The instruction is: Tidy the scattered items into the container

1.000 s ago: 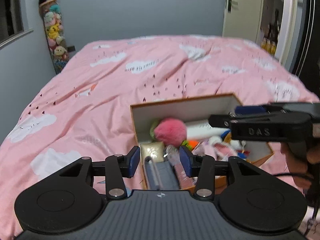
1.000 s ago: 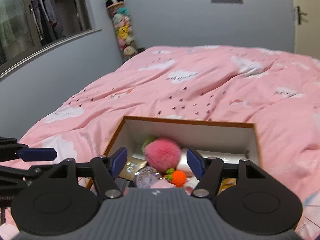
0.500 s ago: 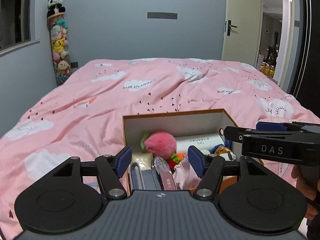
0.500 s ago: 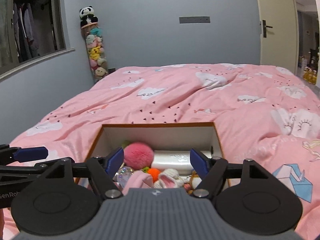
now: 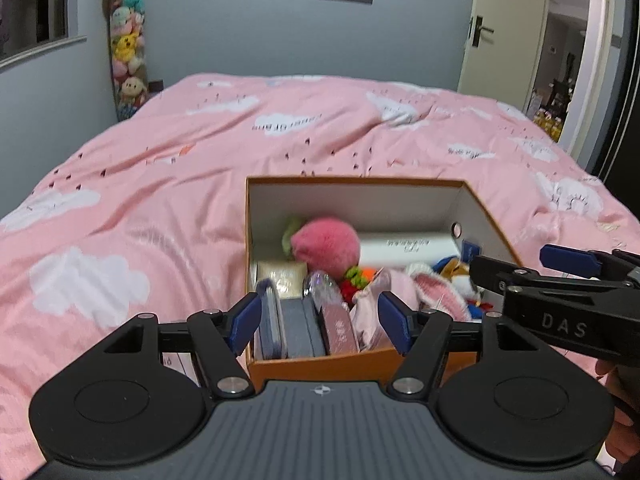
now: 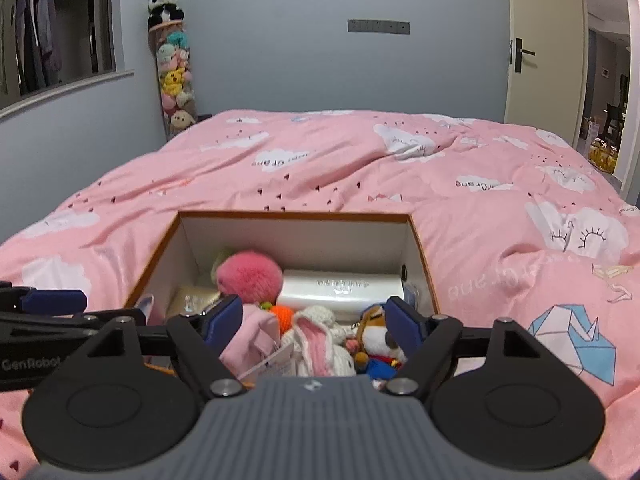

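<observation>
An orange box [image 5: 352, 179] with white inner walls sits on the bed and holds several items. Among them are a pink pompom [image 5: 326, 244], a long white pack [image 5: 408, 248] and a grey case [image 5: 296, 328]. My left gripper [image 5: 320, 322] hovers over the box's near edge. Its jaws are opening, with nothing pressed between the pads. In the right wrist view the box [image 6: 294, 213] also shows a knitted bunny [image 6: 320, 340] and a tiger plush [image 6: 376, 332]. My right gripper [image 6: 313, 318] hangs above them with its jaws opening and gripping nothing.
A pink duvet [image 6: 360, 168] with cloud prints covers the whole bed. A tall column of plush toys [image 6: 174, 76] stands against the grey back wall. A door [image 6: 540, 48] stands open at the right, and a window ledge runs along the left wall.
Both pairs of jaws have spread wider. The left pads have come away from the grey case and clear item they framed. Both views have pulled back, showing more of the box.
</observation>
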Action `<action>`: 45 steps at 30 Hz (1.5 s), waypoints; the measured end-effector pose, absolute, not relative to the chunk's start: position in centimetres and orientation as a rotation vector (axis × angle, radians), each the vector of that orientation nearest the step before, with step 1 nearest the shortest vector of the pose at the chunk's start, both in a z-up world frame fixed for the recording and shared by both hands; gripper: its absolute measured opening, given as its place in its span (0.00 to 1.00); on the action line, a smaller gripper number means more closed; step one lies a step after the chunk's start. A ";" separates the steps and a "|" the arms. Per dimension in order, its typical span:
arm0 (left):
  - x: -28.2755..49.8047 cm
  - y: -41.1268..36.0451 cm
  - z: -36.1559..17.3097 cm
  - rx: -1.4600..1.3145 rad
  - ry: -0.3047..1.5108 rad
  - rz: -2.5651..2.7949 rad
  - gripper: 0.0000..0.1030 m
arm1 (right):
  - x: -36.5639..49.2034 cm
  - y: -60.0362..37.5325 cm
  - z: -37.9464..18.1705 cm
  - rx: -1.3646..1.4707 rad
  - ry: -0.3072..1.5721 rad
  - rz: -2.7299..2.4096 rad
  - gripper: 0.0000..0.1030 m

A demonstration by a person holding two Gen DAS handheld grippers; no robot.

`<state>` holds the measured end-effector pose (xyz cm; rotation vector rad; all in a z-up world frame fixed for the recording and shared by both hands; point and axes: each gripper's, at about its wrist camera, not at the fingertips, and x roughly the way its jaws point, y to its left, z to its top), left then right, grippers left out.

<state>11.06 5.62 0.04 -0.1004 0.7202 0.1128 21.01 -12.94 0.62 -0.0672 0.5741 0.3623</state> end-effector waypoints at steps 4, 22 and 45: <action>11.2 5.5 -0.4 -0.099 0.742 0.109 0.74 | 21.0 -13.0 0.2 -0.065 0.585 0.362 0.78; 11.3 5.2 -0.7 -0.107 0.767 0.099 0.74 | 20.9 -12.7 -0.1 -0.080 0.587 0.349 0.78; 11.4 4.7 -1.1 -0.110 0.793 0.098 0.74 | 20.9 -12.5 -0.5 -0.087 0.601 0.332 0.78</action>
